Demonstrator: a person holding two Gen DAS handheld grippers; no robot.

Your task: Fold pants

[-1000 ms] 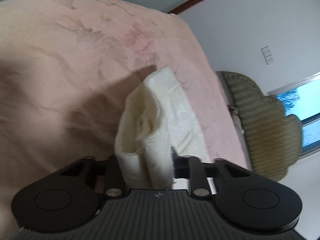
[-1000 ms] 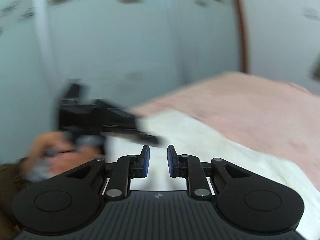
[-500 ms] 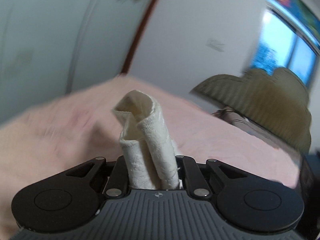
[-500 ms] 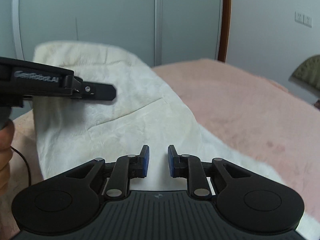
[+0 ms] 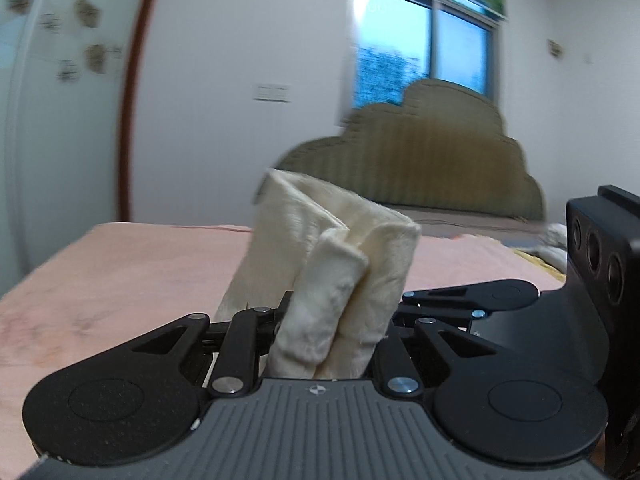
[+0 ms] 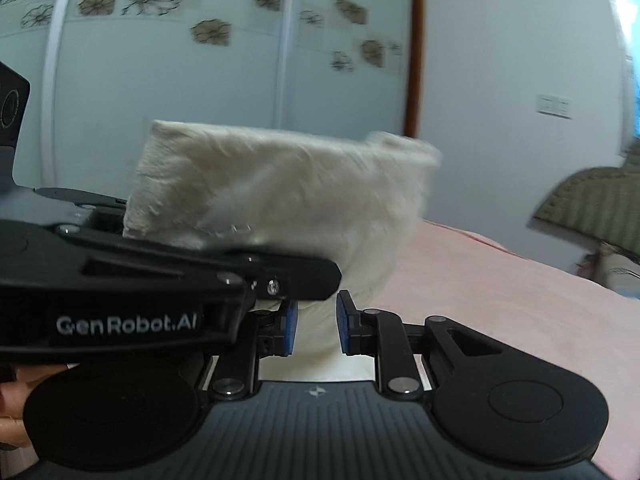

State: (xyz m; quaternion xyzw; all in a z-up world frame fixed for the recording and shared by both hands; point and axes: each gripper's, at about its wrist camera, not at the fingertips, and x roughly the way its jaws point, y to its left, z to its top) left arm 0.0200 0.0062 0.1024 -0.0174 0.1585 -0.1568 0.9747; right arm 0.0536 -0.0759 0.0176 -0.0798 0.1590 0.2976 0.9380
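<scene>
The left gripper (image 5: 328,332) is clamped on a bunched fold of the cream pants (image 5: 336,264), which stand up out of its jaws above the pink bed (image 5: 120,280). The right gripper (image 6: 313,328) sits just beside it — jaws parted a little, cloth between its blue pads (image 6: 290,326), not pinched. Beyond the bed, an olive headboard (image 5: 420,160).

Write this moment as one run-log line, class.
left gripper: shut on pants | right gripper: open, beside pants | bed: below
</scene>
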